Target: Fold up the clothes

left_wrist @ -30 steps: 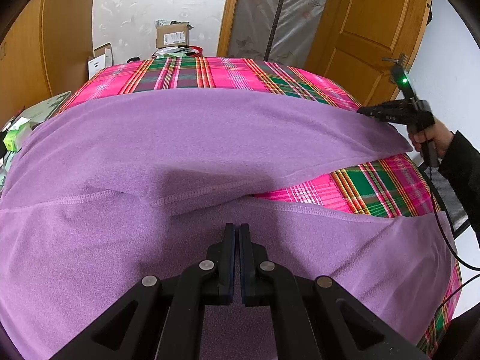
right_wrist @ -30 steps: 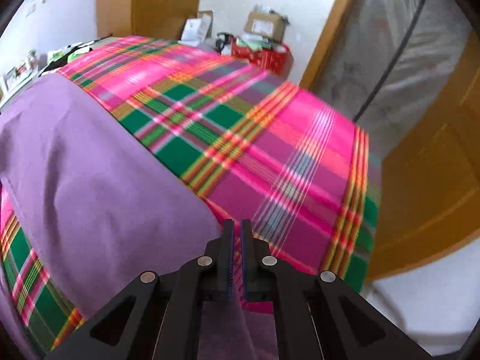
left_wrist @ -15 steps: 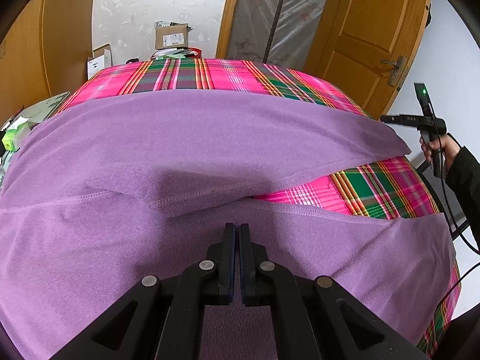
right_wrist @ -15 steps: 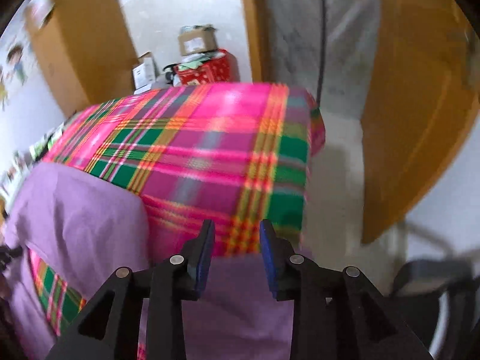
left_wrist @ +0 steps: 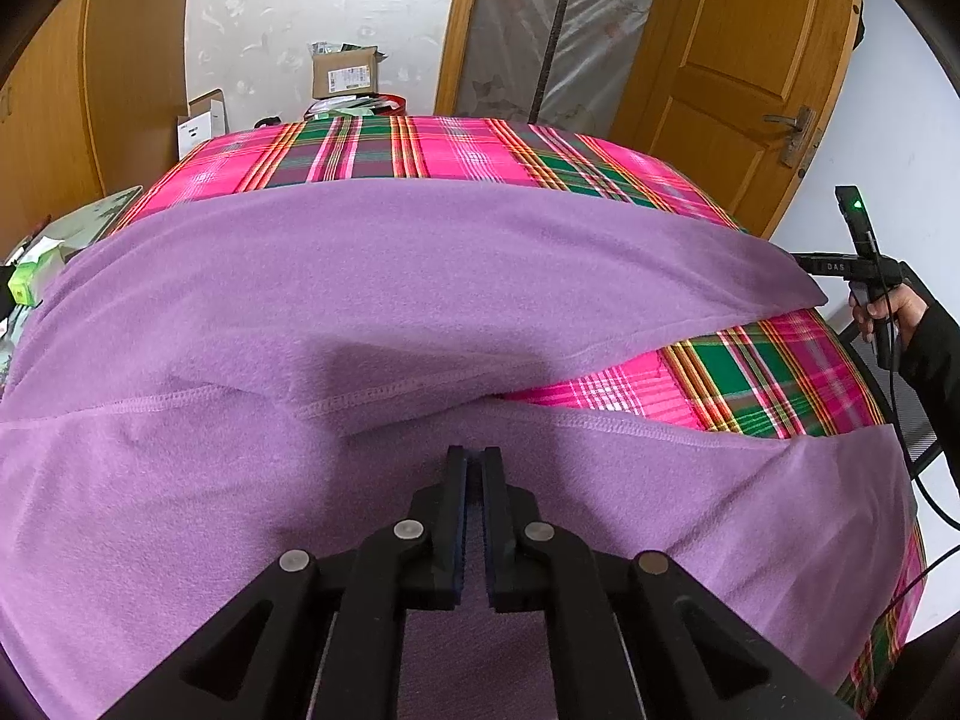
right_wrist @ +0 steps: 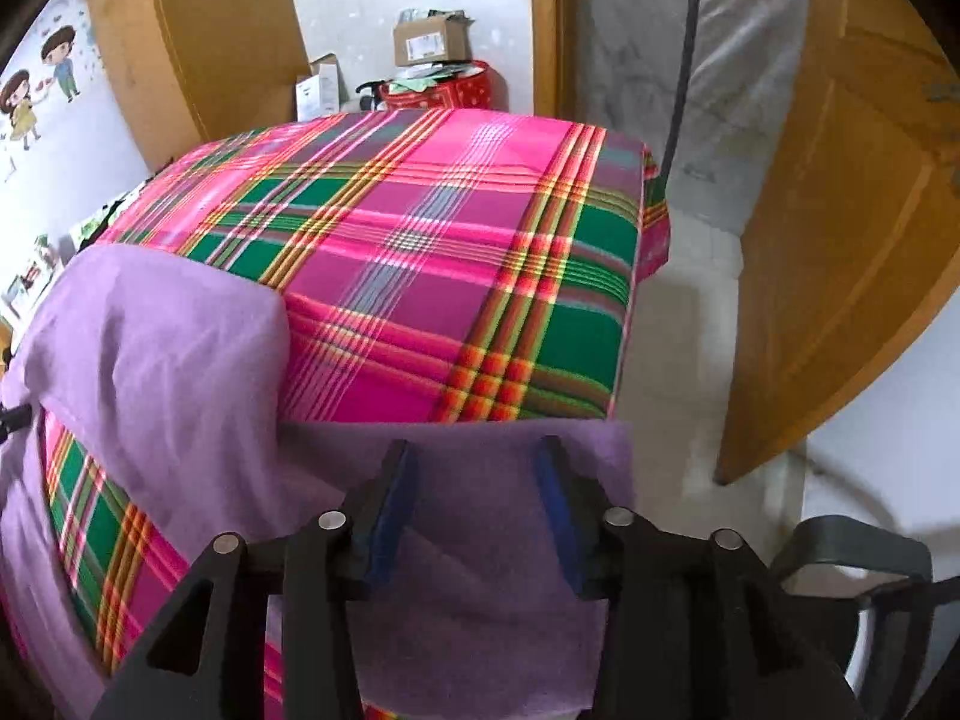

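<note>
Pink and green plaid cloth (right_wrist: 456,276) covering the table, cardboard boxes (left_wrist: 345,73) against the far white wall, red tin (right_wrist: 447,97) beside them, wooden door (left_wrist: 738,90) with metal handle (left_wrist: 795,135), cartoon children stickers (right_wrist: 36,93) on wall.

I see a table under a pink and green plaid cloth (left_wrist: 456,150). A purple fleece garment (left_wrist: 372,276) lies directly on that cloth, leaving its far end (right_wrist: 456,252) uncovered.

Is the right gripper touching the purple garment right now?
Cannot tell. In the right wrist view the right gripper is open over the purple garment, but neither contact nor gap shows plainly.
</note>
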`<action>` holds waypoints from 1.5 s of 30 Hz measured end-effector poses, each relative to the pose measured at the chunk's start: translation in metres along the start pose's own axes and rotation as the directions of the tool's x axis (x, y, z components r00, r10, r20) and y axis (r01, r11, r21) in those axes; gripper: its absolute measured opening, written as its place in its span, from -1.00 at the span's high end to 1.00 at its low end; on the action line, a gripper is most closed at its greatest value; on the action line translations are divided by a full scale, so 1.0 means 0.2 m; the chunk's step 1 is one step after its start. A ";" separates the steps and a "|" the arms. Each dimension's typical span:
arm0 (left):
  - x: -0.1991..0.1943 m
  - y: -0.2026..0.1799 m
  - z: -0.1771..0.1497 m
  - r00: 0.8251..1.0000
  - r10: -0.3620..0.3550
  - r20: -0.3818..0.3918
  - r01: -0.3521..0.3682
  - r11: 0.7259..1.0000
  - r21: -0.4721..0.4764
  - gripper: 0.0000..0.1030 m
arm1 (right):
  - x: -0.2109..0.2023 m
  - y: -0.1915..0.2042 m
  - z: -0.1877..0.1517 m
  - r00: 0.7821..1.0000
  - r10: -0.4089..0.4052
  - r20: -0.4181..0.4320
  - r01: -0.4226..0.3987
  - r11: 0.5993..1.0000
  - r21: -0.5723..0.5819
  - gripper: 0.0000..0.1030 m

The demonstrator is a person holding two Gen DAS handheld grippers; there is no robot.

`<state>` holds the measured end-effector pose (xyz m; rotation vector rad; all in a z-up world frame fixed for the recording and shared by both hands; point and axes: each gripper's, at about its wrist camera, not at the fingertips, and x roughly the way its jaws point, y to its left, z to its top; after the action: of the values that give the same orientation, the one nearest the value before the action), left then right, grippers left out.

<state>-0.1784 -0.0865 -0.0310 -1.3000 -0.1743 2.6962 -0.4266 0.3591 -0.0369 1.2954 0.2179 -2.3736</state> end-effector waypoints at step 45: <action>-0.27 0.14 -0.09 0.996 0.066 0.067 -0.059 0.992 -0.111 0.88 | -0.39 0.77 -0.26 0.984 0.043 0.173 -0.060 0.994 0.094 0.37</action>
<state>-0.1325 -0.1232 -0.0053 -1.2596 -0.2969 2.8235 -0.2829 0.2610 0.0091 1.1169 0.0143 -2.4615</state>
